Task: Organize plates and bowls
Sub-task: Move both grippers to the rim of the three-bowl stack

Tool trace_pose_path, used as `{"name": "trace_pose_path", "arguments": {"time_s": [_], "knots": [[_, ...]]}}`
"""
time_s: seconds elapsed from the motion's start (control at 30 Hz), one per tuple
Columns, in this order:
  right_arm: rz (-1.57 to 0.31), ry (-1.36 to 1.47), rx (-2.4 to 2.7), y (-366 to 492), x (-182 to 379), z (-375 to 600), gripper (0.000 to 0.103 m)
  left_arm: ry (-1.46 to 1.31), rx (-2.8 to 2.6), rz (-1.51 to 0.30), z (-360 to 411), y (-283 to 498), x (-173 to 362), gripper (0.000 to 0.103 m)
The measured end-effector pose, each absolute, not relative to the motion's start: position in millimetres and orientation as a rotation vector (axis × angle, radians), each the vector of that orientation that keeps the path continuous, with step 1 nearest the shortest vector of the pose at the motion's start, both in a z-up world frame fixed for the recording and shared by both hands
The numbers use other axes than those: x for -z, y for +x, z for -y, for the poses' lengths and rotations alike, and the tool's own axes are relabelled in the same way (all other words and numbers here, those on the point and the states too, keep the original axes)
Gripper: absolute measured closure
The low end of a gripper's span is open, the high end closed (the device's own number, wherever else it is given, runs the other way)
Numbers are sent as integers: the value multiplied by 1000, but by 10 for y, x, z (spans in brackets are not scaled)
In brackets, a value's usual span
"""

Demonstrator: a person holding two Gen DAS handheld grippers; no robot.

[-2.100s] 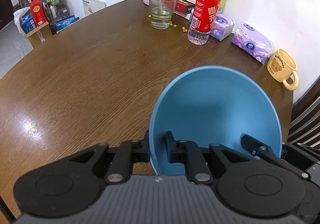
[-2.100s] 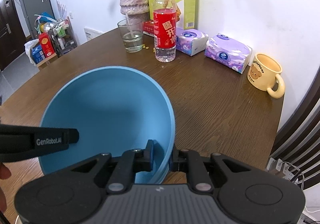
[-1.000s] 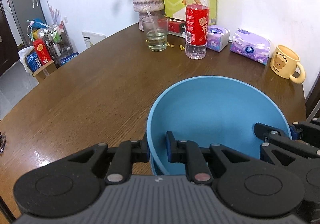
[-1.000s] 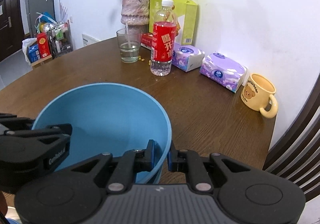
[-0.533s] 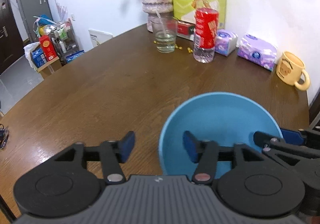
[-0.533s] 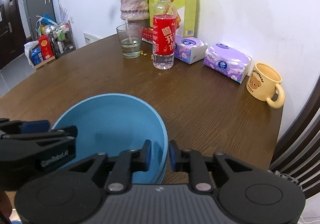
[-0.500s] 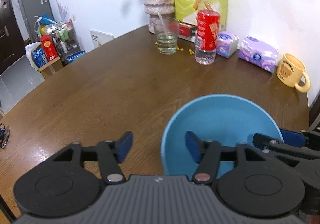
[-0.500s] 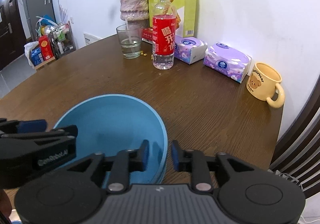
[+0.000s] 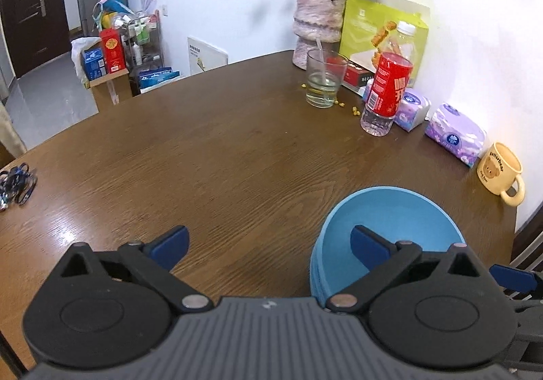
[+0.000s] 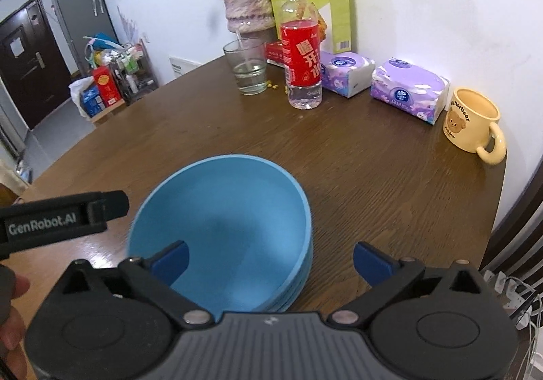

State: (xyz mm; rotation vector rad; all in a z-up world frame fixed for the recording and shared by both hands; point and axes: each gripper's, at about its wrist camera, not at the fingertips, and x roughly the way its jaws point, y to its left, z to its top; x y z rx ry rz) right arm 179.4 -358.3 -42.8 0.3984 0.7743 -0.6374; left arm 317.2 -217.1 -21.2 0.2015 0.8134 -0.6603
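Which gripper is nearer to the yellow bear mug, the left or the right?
Right. The right gripper straddles the blue bowl's mug-side rim, facing the yellow bear mug; the left gripper straddles the rim opposite.

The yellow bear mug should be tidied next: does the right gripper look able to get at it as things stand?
Probably yes. The right gripper is open and holds nothing, and the yellow bear mug stands alone near the table's edge with bare wood between. The blue bowl sits to the left of that path.
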Motion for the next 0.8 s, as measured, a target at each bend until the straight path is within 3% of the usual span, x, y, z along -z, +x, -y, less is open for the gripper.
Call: {"name": "trace_pose_path", "arguments": {"time_s": [0.8], "knots": [[-742, 385, 624, 1302, 135, 3215, 0, 112, 613, -845, 1411, 2758, -62, 0]]}}
